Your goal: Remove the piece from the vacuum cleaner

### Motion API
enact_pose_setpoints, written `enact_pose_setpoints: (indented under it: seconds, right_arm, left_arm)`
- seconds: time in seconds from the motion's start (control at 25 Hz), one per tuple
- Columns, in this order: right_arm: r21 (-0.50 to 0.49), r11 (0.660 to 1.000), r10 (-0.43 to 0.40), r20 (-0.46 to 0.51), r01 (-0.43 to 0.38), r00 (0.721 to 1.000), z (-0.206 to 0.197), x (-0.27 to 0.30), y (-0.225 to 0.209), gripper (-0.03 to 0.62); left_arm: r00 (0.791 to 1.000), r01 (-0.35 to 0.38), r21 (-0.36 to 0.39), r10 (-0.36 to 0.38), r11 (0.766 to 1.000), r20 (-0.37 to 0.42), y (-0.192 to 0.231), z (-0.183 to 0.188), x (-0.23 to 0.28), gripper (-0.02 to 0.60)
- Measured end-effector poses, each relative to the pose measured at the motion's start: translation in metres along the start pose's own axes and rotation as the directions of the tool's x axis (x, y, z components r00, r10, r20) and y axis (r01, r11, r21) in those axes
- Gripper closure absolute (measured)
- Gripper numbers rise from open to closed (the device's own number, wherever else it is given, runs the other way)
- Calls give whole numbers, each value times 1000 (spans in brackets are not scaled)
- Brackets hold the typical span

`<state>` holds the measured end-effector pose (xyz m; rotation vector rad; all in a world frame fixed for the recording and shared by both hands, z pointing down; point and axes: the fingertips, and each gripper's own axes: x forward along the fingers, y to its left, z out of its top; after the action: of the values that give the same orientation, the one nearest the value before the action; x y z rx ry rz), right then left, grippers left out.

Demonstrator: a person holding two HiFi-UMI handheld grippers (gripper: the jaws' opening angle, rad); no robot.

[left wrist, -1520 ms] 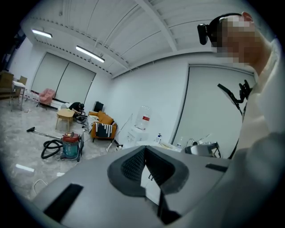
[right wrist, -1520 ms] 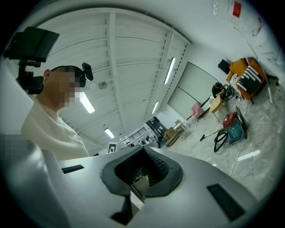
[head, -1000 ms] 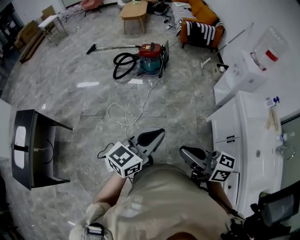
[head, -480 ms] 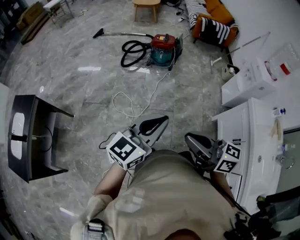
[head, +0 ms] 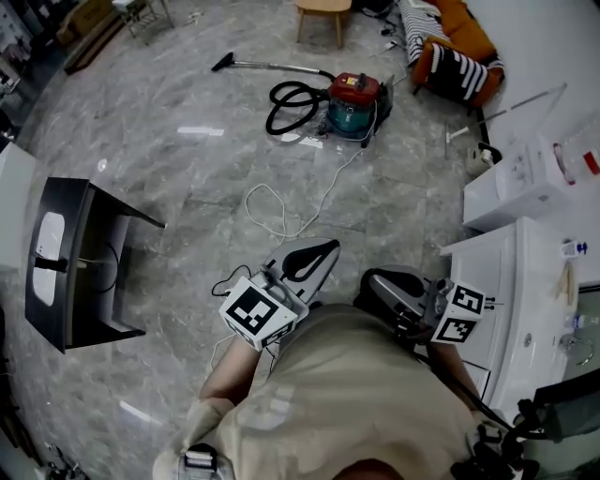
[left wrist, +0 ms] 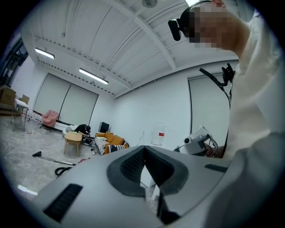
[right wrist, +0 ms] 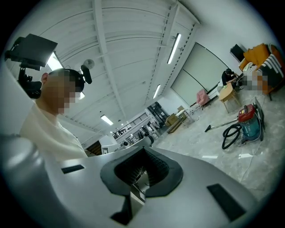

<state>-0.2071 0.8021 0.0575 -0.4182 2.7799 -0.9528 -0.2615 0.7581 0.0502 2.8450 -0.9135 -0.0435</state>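
Note:
The vacuum cleaner, red on top and teal below, stands on the grey marble floor far ahead. Its black hose is coiled to its left, and its metal wand lies flat, ending in a dark nozzle. A white cord trails from it towards me. My left gripper and right gripper are held level close to my body, far short of the vacuum cleaner, both shut with nothing in them. The right gripper view shows the vacuum cleaner far off at its right, beyond the closed right gripper. The left gripper is closed too.
A black side table stands at the left. A white sink cabinet and a white box line the right side. Beyond the vacuum cleaner are a wooden stool and an orange sofa with striped cushions.
The vacuum cleaner, the table and the cabinet have slid rightwards across the head view as I move. Both grippers kept their place by my body and stayed shut.

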Motion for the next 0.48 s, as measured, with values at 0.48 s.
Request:
enact_pose_setpoints:
  seconds: [0.48]
  right_arm:
    - [93,996,-11,128,-1,992,61,-51,-82,591]
  left_arm:
    - [994,7,39,-3,999,-109,15,1,97,589]
